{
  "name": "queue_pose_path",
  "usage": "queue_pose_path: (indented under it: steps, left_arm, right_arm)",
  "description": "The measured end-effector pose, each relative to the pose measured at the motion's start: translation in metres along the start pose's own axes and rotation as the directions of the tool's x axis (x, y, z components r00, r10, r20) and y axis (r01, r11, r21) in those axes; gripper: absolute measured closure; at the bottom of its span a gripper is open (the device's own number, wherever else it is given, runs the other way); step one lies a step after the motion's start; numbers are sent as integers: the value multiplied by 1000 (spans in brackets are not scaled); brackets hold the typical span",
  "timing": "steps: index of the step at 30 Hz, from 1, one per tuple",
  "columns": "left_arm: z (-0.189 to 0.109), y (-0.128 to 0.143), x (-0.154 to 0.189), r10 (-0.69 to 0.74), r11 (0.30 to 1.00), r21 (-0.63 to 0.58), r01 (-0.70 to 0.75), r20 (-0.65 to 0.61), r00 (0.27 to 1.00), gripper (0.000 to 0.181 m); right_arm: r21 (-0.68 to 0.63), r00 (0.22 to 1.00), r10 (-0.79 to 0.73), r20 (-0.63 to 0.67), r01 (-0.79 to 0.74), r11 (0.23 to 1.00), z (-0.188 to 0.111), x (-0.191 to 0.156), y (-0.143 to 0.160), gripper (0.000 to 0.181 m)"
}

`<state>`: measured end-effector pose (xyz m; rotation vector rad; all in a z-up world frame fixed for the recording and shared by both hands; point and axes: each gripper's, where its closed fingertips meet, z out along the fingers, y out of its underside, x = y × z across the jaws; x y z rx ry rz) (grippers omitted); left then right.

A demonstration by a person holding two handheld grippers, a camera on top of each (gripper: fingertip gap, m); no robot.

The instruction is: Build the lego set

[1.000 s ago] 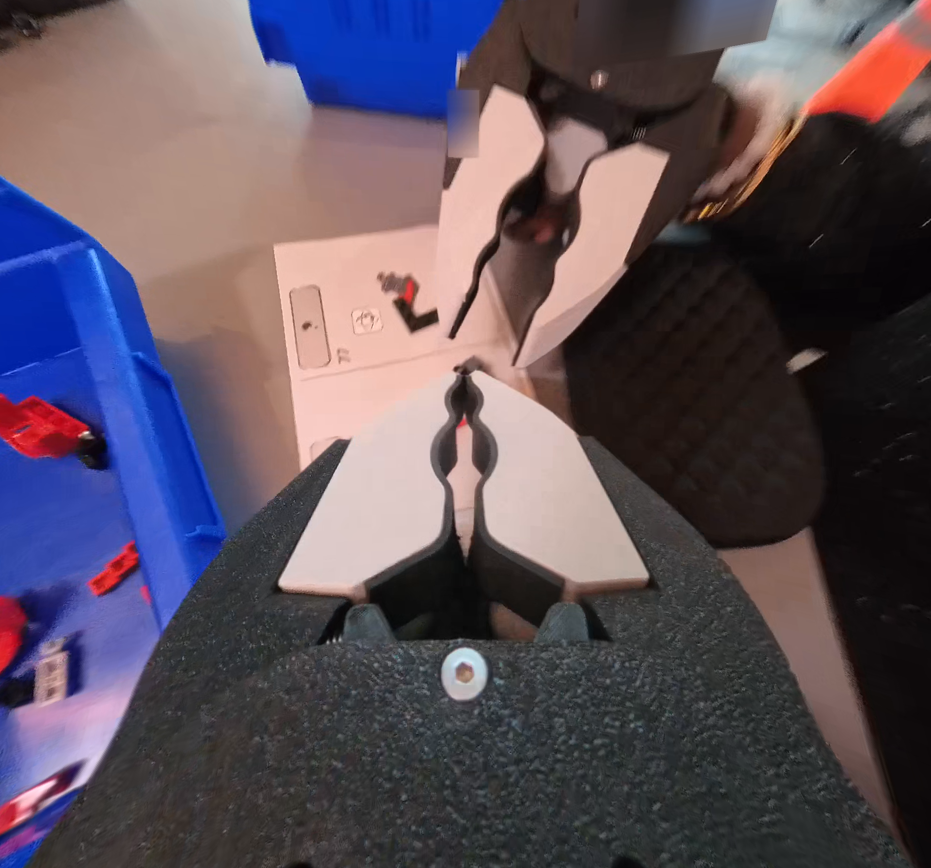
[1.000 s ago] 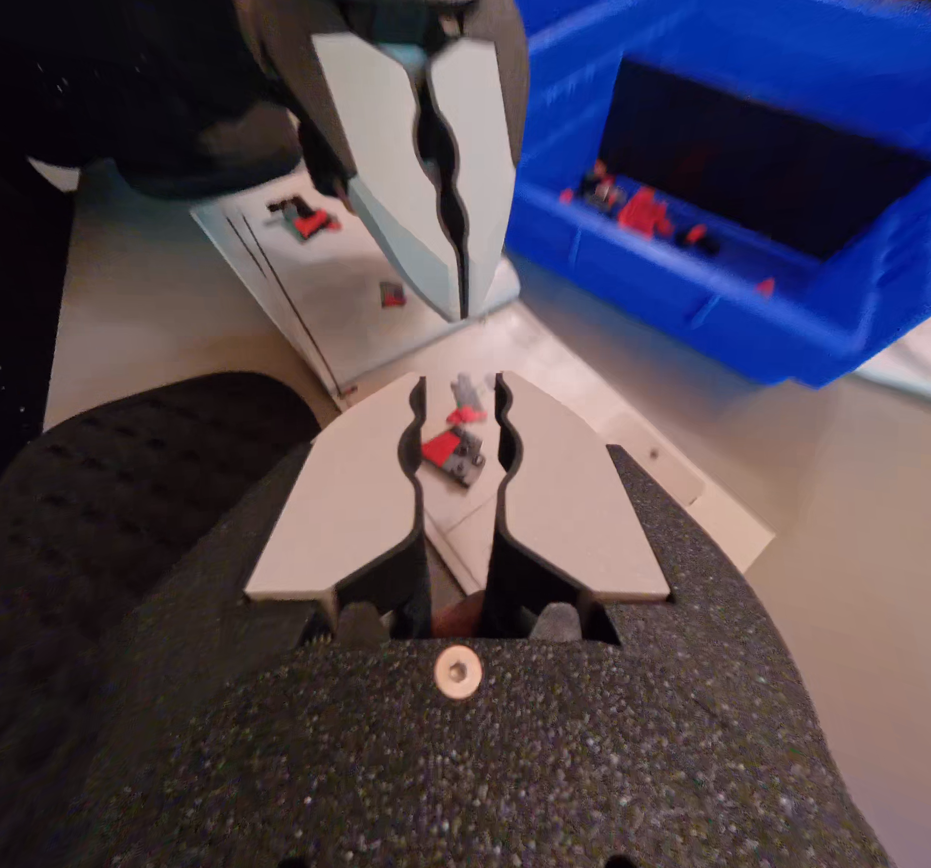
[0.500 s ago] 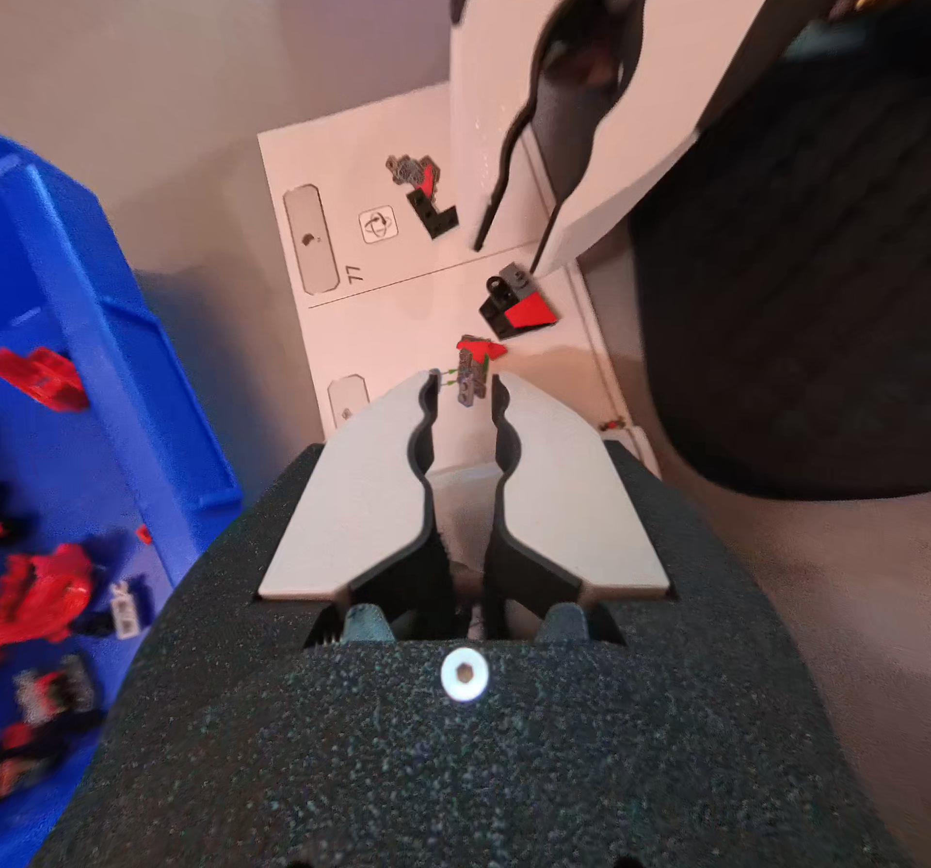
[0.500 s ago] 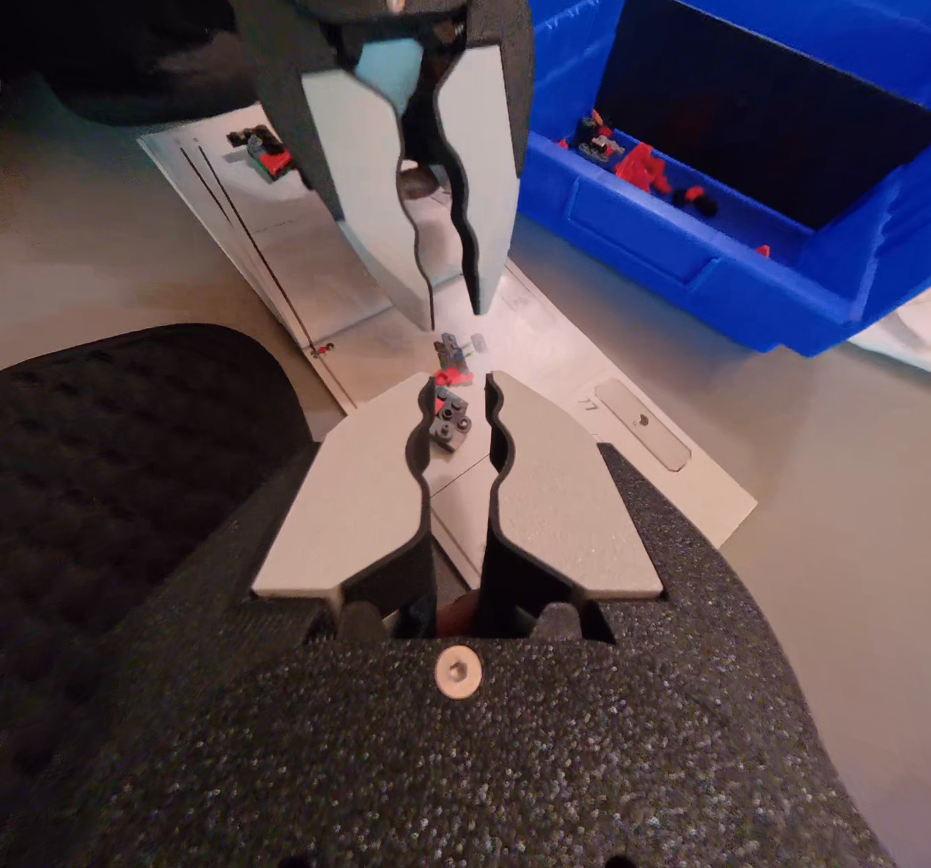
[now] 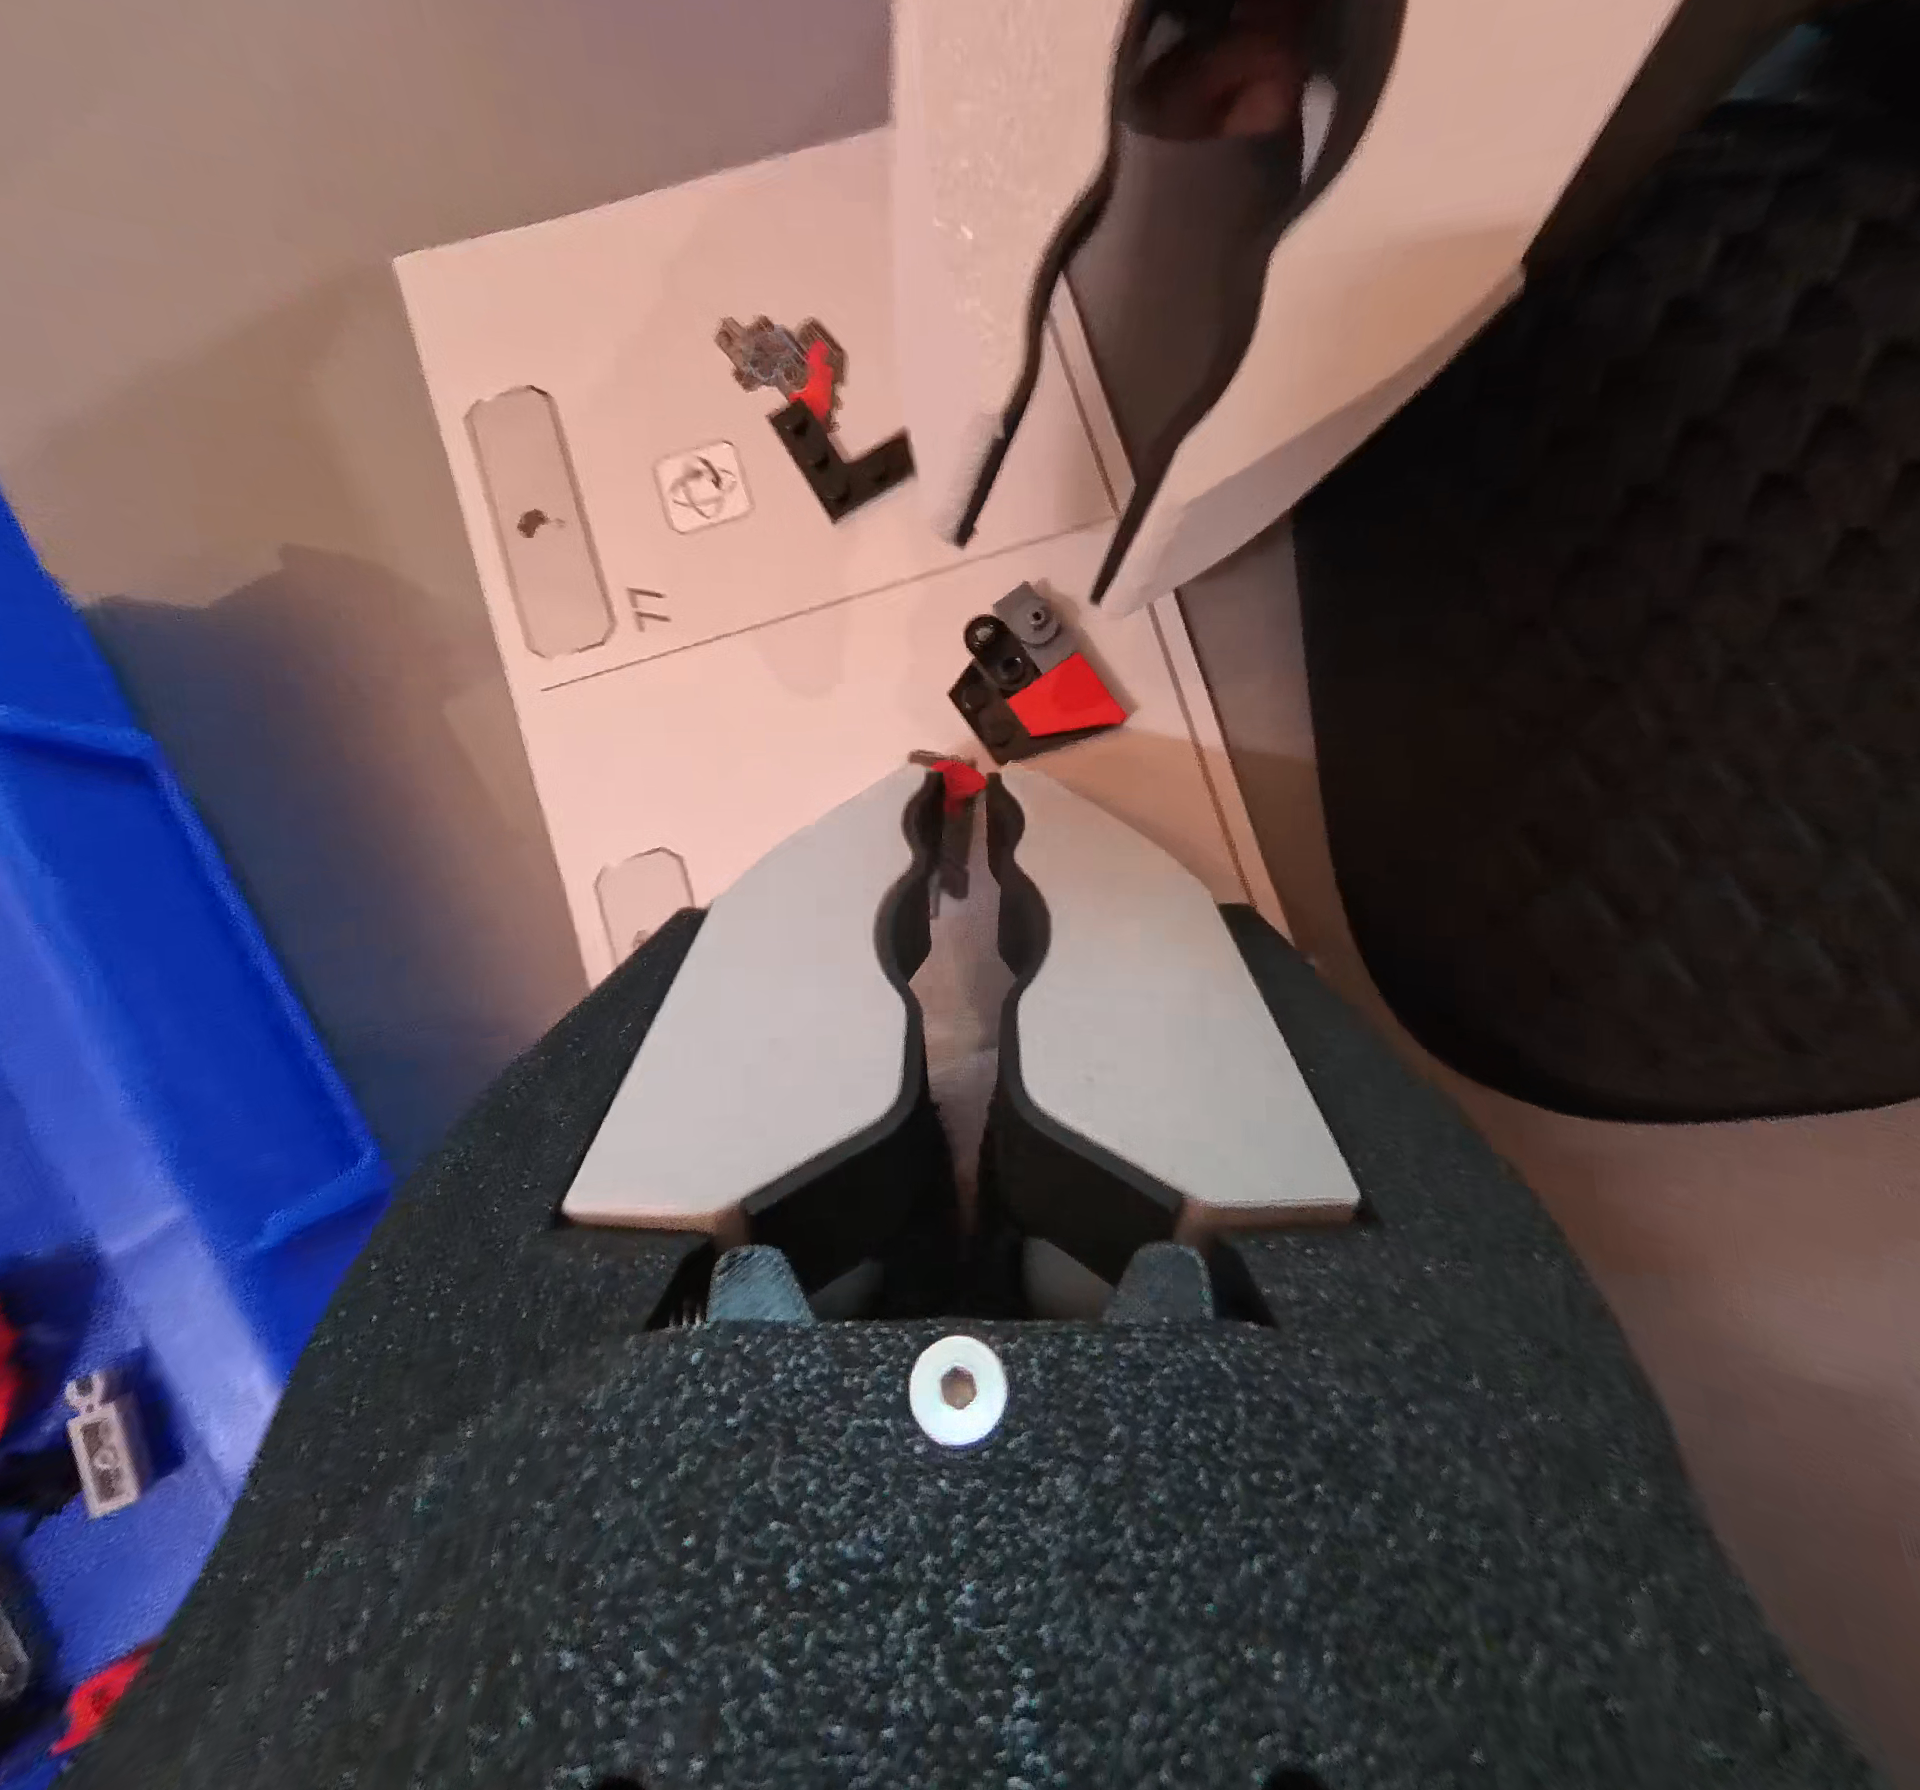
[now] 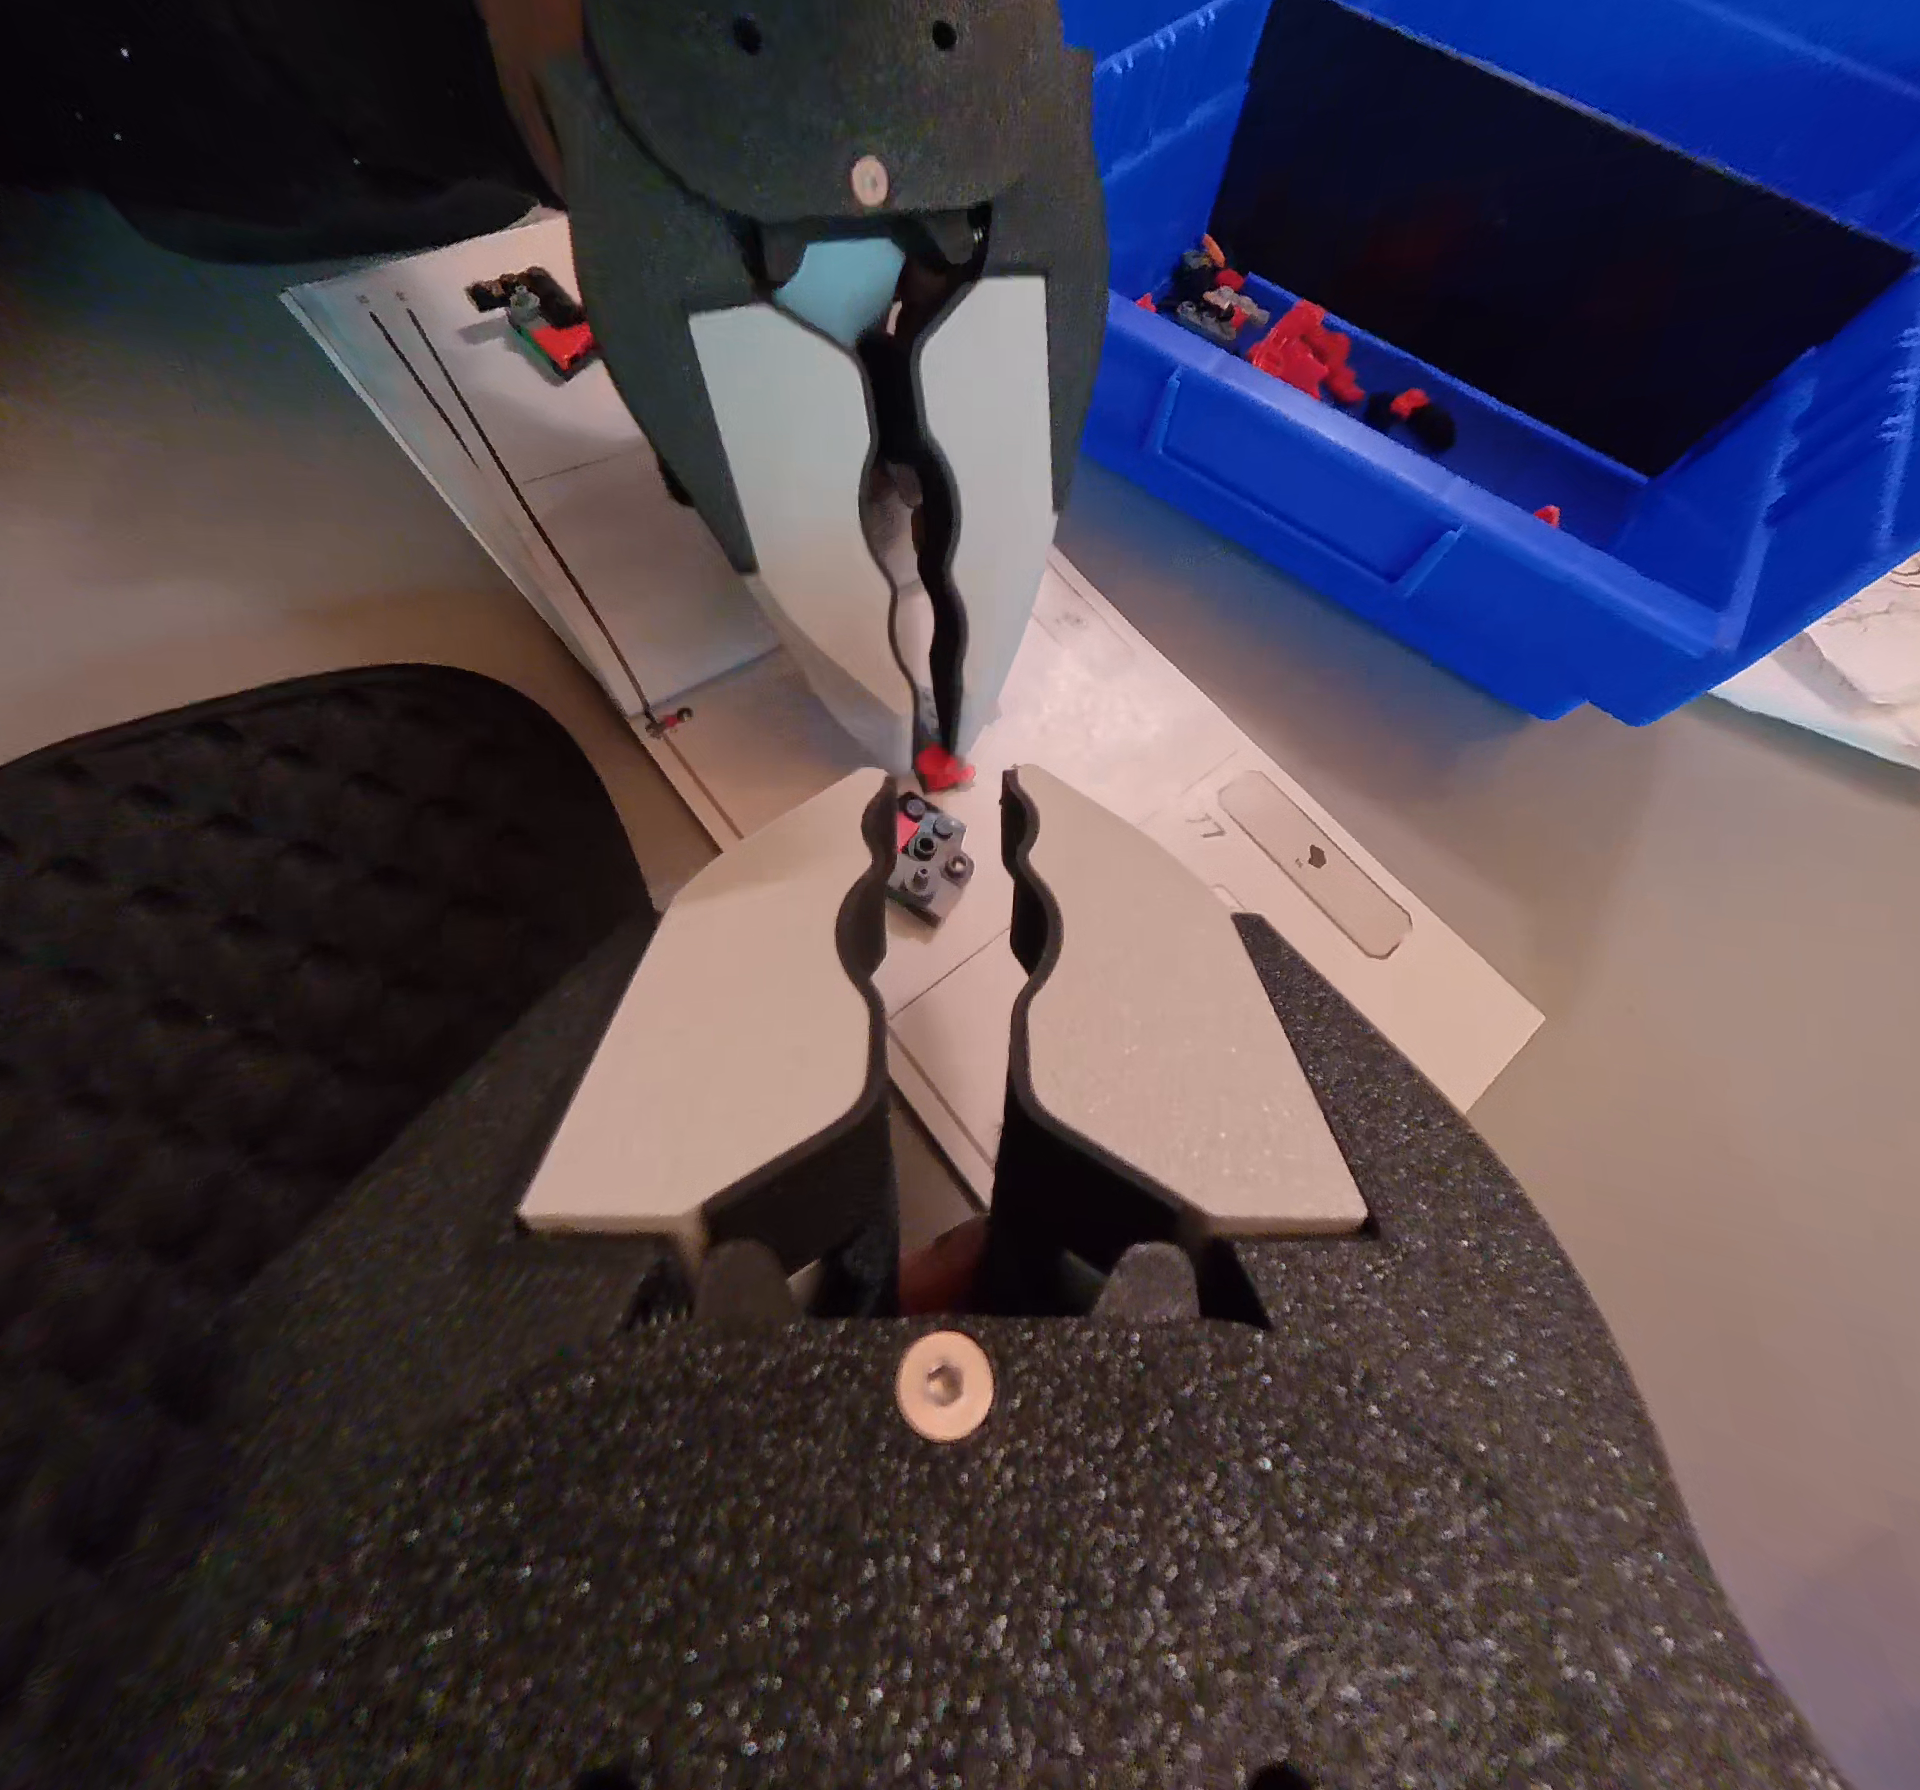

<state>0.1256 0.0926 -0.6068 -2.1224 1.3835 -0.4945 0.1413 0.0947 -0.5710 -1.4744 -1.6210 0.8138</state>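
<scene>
Two grippers at frame centre: left gripper (image 5: 961,784) pinches small red piece (image 5: 961,781), prob. for mating; right gripper (image 6: 940,784) parted, empty, straddling grey-red subassembly (image 6: 928,857) on instruction sheet (image 5: 665,732).

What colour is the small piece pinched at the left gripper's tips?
Red, with a grey bit attached. The small piece at the left gripper shows best in the right wrist view.

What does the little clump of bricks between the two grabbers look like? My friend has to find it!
Start at the white instruction booklet lying beside the big blue plastic bin. On its page, at the open right gripper, sits a small black and grey brick assembly. Unlike the tiny red piece pinched by the left gripper, it has a shiny red sloped face.
</scene>
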Motion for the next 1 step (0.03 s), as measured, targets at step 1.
queue_pose_path:
  steps: [1]
  left_arm:
    - [-6,-8,-1,-41,997,67,41,-1,999,174]
  right_arm:
    - [15,1000,-4,-7,4,1000,-1,0,-3,162]
